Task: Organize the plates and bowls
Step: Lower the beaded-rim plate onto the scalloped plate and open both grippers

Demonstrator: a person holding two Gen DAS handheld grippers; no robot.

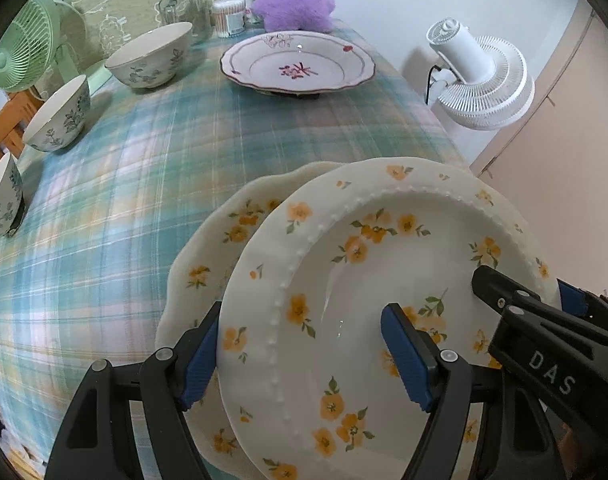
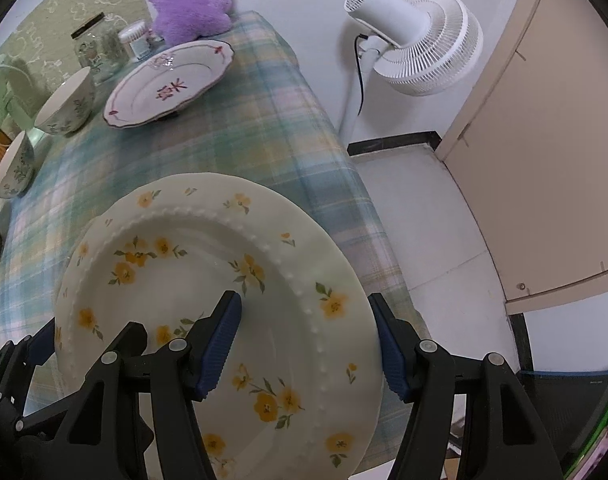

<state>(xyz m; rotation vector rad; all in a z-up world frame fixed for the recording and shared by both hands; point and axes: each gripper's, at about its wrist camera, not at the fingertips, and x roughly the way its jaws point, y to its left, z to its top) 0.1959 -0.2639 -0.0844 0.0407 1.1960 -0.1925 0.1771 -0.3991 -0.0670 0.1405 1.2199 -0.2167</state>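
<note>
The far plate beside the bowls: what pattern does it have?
Pink-red flowers on white, with a dark scalloped rim; the left wrist view shows it best.

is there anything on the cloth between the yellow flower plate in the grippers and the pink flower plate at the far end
Nothing visible. The yellow-flowered plate is gripped by the left gripper and right gripper; bare plaid tablecloth lies up to the pink-flowered plate. The bowls sit off to the left.

Round cream ceramic plate (image 1: 384, 280), lower right of frame: yellow-orange flowers, green leaves, beaded white ring. Scalloped cream plate (image 1: 208, 248) beneath: same yellow flowers. Scalloped white plate (image 1: 298, 65), top centre: pink-maroon blossoms, dark rim. White bowls (image 1: 152, 56), left: grey-blue floral. Tablecloth (image 1: 136, 184): teal-yellow-pink plaid. Black grippers (image 1: 300, 356), blue ribbed pads (image 1: 404, 360).
</note>
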